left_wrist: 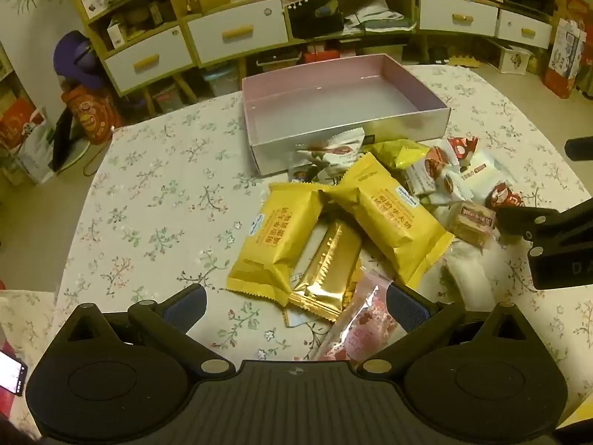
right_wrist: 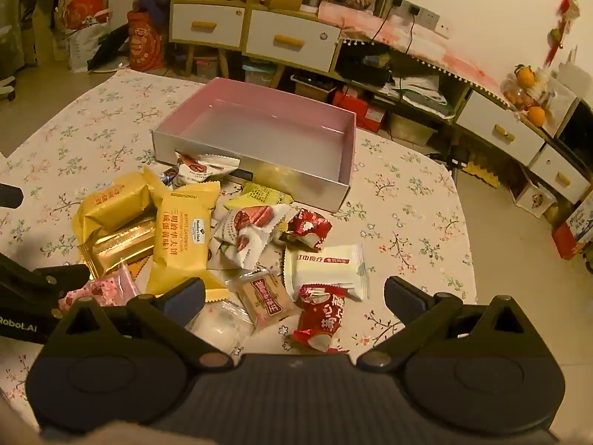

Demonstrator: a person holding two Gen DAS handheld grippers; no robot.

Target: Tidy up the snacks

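A pile of wrapped snacks lies on the flowered tablecloth in front of an empty pink-lined box [left_wrist: 415, 120] [right_wrist: 192, 139]. In the left wrist view, two yellow packs [left_wrist: 276, 237] [left_wrist: 385, 222] rest on a gold pack [left_wrist: 326, 274], with a pink flowered pack [left_wrist: 359, 326] nearest. My left gripper [left_wrist: 296, 306] hangs open above the gold and pink packs, holding nothing. In the right wrist view my right gripper [right_wrist: 294, 302] is open over a red candy [right_wrist: 322, 315], a brown pack [right_wrist: 265, 296] and a white pack [right_wrist: 326, 265]. Nothing is between its fingers.
The other gripper's black body shows at the right edge [left_wrist: 556, 244] and at the left edge [right_wrist: 29, 296]. Low cabinets with white drawers [left_wrist: 237, 33] [right_wrist: 292, 40] stand behind the table. Bare tablecloth stretches left of the pile [left_wrist: 148, 222] and right of the box [right_wrist: 407, 215].
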